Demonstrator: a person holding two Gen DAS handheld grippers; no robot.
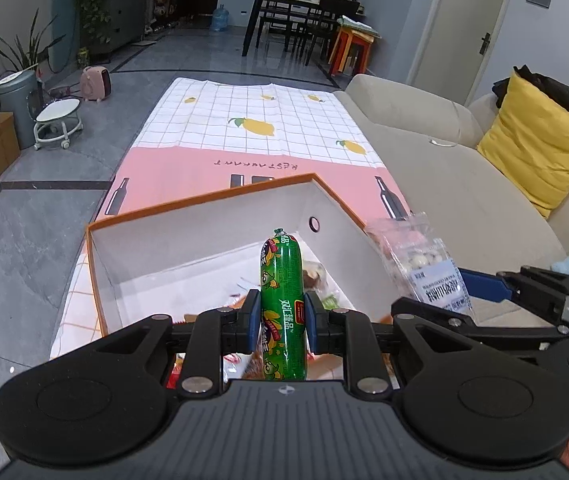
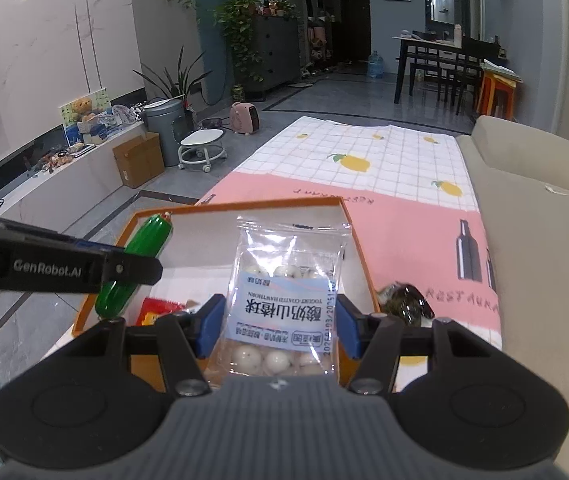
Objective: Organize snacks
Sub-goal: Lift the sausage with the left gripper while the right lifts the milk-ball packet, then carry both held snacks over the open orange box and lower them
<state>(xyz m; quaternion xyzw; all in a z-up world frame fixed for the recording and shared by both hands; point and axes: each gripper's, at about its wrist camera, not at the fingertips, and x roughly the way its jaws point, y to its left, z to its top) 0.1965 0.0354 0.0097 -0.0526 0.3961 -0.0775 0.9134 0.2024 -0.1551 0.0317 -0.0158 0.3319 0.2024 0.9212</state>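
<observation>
My left gripper (image 1: pixel 282 316) is shut on a green sausage stick (image 1: pixel 282 292) and holds it above an orange-rimmed white box (image 1: pixel 188 248). The box has several snack packets on its floor (image 1: pixel 316 276). My right gripper (image 2: pixel 278 320) is shut on a clear bag of white yogurt hawthorn balls (image 2: pixel 284 292), held over the same box (image 2: pixel 244 204). That bag also shows at the right of the left wrist view (image 1: pixel 424 264). The sausage (image 2: pixel 140 256) and the left gripper (image 2: pixel 132 268) show at the left of the right wrist view.
The box stands on a pink and white lemon-print cloth (image 1: pixel 252 136). A dark wrapped snack (image 2: pixel 404 300) lies on the cloth right of the box. A beige sofa (image 1: pixel 444 184) with a yellow cushion (image 1: pixel 536 144) runs along the right. Grey floor is to the left.
</observation>
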